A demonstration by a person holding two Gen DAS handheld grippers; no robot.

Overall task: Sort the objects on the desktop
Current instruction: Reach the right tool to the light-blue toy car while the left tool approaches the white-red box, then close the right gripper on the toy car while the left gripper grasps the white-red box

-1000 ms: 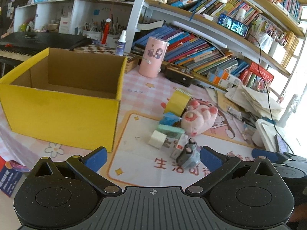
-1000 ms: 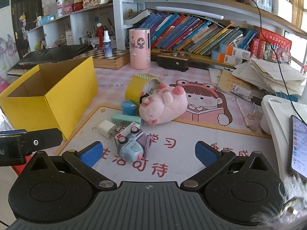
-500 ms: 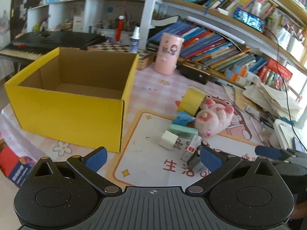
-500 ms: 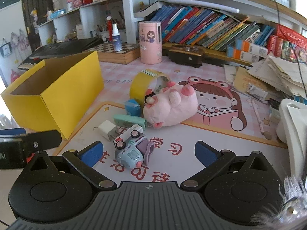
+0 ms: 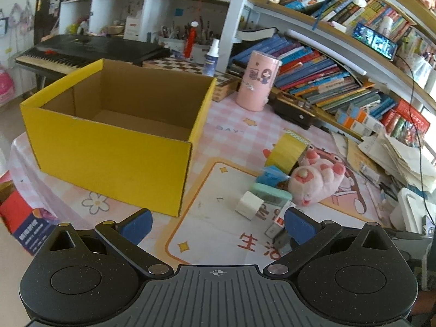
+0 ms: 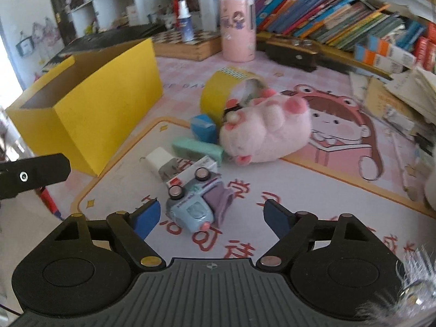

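Note:
An open yellow cardboard box [image 5: 109, 147] stands on the left of the table, nothing visible inside. Right of it lies a cluster: a pink plush [image 6: 267, 133], a yellow tape roll [image 6: 218, 95], a small blue box [image 6: 203, 128], a green case [image 6: 196, 148], a white cube [image 6: 160, 159] and a light-blue toy car [image 6: 190, 207] tipped over with its wheels up. My right gripper [image 6: 211, 216] is low over the car; its jaws are closing with the car between them, and the pads are still apart from it. My left gripper [image 5: 216, 224] hangs open with nothing between its fingers, in front of the box.
A pink cylinder [image 5: 257, 81], a black case [image 5: 294, 111] and rows of books [image 5: 327, 79] line the back. Loose papers [image 5: 403, 158] pile up at the right. A keyboard [image 5: 68, 54] stands behind the box. A printed mat [image 6: 313, 199] lies under the cluster.
My right gripper has come forward and down over the toy car and its jaws have narrowed. The left view has swung so the yellow box sits more to the centre.

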